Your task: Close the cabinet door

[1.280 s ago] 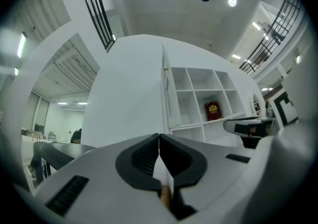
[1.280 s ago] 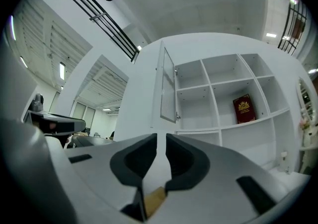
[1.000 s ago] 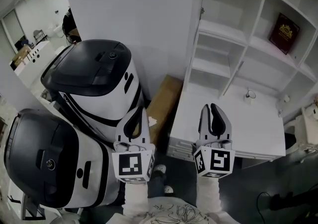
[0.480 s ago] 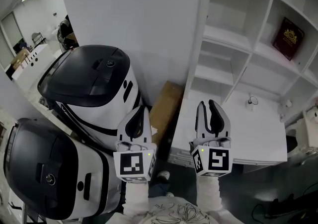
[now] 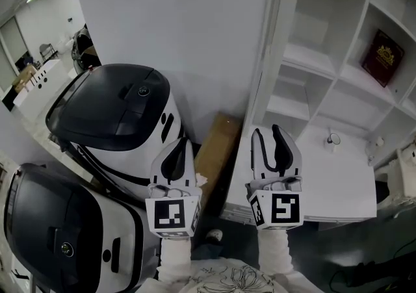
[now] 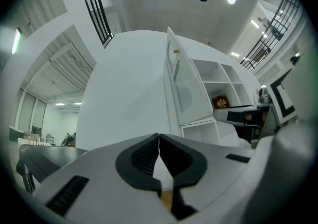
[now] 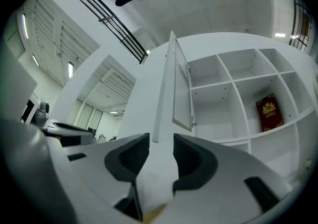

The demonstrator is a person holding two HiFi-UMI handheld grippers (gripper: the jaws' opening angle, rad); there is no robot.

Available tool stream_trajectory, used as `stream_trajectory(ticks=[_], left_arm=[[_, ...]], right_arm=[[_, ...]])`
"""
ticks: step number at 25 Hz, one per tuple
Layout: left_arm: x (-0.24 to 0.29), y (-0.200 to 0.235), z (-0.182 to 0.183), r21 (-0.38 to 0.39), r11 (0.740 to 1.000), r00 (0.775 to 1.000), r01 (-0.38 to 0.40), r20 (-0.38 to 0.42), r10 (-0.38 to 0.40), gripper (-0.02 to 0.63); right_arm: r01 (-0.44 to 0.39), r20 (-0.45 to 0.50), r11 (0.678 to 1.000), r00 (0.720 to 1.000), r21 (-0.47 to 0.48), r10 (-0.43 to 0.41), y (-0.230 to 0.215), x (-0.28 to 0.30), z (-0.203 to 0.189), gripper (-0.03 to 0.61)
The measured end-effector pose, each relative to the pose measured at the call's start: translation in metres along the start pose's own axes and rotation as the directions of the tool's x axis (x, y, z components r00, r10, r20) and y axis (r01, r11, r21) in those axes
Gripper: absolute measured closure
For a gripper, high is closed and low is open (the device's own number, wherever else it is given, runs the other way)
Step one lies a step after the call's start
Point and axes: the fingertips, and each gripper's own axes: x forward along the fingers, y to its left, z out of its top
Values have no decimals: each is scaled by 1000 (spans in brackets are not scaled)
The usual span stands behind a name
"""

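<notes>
The white cabinet (image 5: 338,84) stands with its tall white door (image 5: 175,25) swung out; the door's edge (image 7: 164,94) faces me. My right gripper (image 5: 269,132) hangs just before that edge, jaws opening. The edge shows through their gap and the pads (image 7: 185,156) press on nothing. A smaller upper door (image 7: 181,89) also hangs ajar. My left gripper (image 5: 184,143) is shut and empty in front of the big door's outer face (image 6: 129,84). A red book (image 5: 383,58) leans in an upper shelf.
Two large black-topped white machines (image 5: 114,116) (image 5: 58,233) stand left of the door. A cardboard sheet (image 5: 214,149) leans between them and the cabinet. A small round object (image 5: 334,138) sits on the cabinet's lower ledge. A shoe (image 5: 211,236) shows below.
Both grippers have moved forward toward the door's edge. The right gripper's jaws have spread apart. The left gripper stays shut.
</notes>
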Motion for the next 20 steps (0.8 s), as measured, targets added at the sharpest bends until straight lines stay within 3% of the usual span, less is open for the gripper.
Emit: stream_trajectory(ticks=[14, 20], left_arm=[[10, 29, -10, -1, 999, 999, -35, -12, 35, 609], [11, 37, -14, -2, 999, 999, -48, -18, 48, 609]], right_arm=[[-13, 11, 1000, 1000, -13, 13, 11, 29, -4, 440], [22, 18, 999, 1000, -35, -21, 10, 32, -4, 453]])
